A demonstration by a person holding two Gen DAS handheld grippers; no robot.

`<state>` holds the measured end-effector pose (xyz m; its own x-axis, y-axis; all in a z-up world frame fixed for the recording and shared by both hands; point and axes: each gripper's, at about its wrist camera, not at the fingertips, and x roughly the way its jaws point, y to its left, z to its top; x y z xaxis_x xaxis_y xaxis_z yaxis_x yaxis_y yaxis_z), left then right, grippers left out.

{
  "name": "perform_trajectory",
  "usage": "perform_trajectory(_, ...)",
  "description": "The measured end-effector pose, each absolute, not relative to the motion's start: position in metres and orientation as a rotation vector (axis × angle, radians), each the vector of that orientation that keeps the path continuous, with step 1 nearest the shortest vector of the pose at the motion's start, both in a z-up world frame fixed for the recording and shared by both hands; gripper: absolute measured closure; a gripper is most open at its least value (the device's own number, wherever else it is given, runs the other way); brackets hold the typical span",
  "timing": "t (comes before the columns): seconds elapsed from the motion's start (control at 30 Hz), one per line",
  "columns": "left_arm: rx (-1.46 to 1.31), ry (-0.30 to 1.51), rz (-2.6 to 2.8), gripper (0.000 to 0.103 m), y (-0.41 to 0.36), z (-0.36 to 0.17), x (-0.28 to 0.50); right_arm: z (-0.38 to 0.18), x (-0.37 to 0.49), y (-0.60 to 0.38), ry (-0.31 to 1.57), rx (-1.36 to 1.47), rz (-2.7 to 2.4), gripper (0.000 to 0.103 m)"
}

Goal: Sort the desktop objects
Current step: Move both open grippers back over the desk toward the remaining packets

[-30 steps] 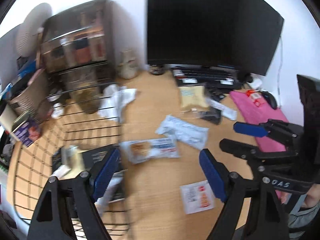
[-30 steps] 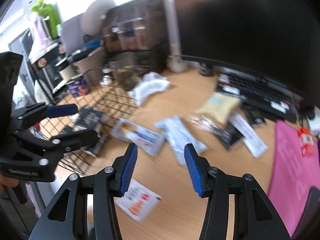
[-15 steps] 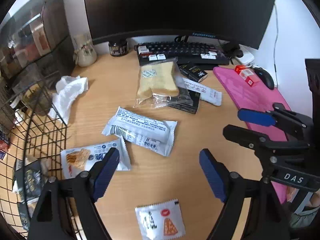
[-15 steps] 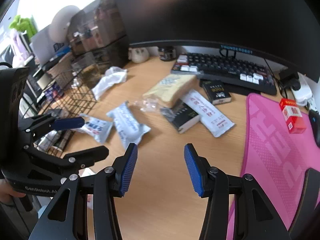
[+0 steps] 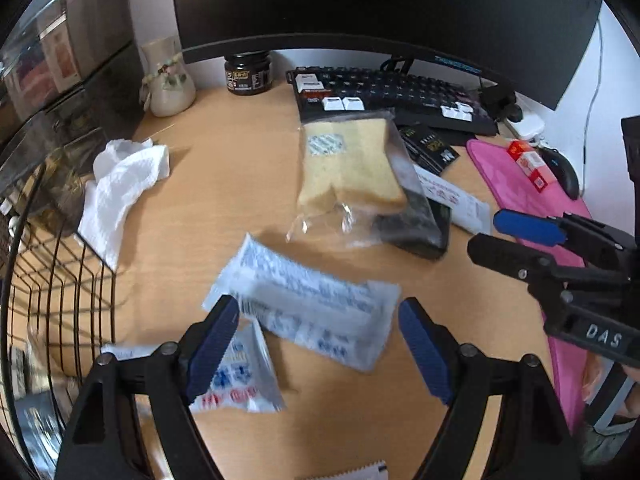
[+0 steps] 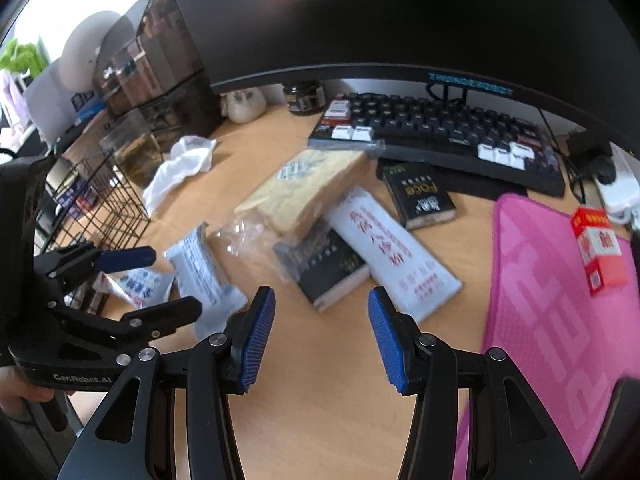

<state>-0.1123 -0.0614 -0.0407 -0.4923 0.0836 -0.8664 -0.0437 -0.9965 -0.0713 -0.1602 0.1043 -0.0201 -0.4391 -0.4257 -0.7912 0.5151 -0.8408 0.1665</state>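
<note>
A light wooden desk (image 5: 240,184) fills the frame: crumpled white tissue (image 5: 120,188) at left, bagged bread slice (image 5: 348,168) centre, blue-printed white packet (image 5: 316,312) below, pink mat (image 6: 560,300) at right.

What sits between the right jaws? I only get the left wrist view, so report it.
Observer: Nothing. The right gripper holds its jaws apart over bare wooden desk, just short of a black book-shaped box.
Operator: Describe the white packet with red characters; the bagged bread hides it here.
Observer: The white packet with red characters shows whole: a long flat pouch alongside that box, with a second black box beyond it, near the dark keyboard.
Operator: Report what stands past the wire basket.
Observer: A round white disc and a green plant, far left.
</note>
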Motion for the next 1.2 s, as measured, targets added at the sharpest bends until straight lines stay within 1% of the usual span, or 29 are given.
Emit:
perform_trajectory(0.07,-1.534,-0.062,2.671,0.020,-0.065,-0.035,-0.122,-0.017,-0.170,0.099,0.152,1.205,-2.290,0.054)
perform_trajectory(0.2,-1.520,-0.125,2.707,0.020,-0.077,-0.028,-0.147,-0.012,-0.198,0.097,0.170,1.232,-2.326,0.054)
perform_trajectory(0.33,-1.568,-0.147,2.706,0.020,-0.084,-0.035,-0.170,-0.017,-0.220,0.092,0.159,1.278,-2.281,0.054)
perform_trajectory(0.4,-1.582,-0.156,2.692,0.020,-0.084,-0.039,-0.174,-0.021,-0.224,0.087,0.184,1.285,-2.268,0.054)
perform_trajectory(0.5,-1.565,-0.166,2.690,0.020,-0.078,-0.038,-0.164,-0.021,-0.221,0.086,0.172,1.268,-2.260,0.054)
perform_trajectory(0.63,-1.583,-0.079,2.646,0.020,-0.066,-0.048,-0.151,-0.028,-0.214,0.085,0.174,1.274,-2.243,0.054)
perform_trajectory(0.83,-1.615,-0.140,2.662,0.020,-0.075,-0.053,-0.126,-0.035,-0.192,0.077,0.193,1.267,-2.194,0.054)
perform_trajectory(1.2,-1.666,-0.245,2.723,0.020,-0.102,-0.057,-0.064,-0.046,-0.149,0.033,0.291,1.226,-2.084,0.054)
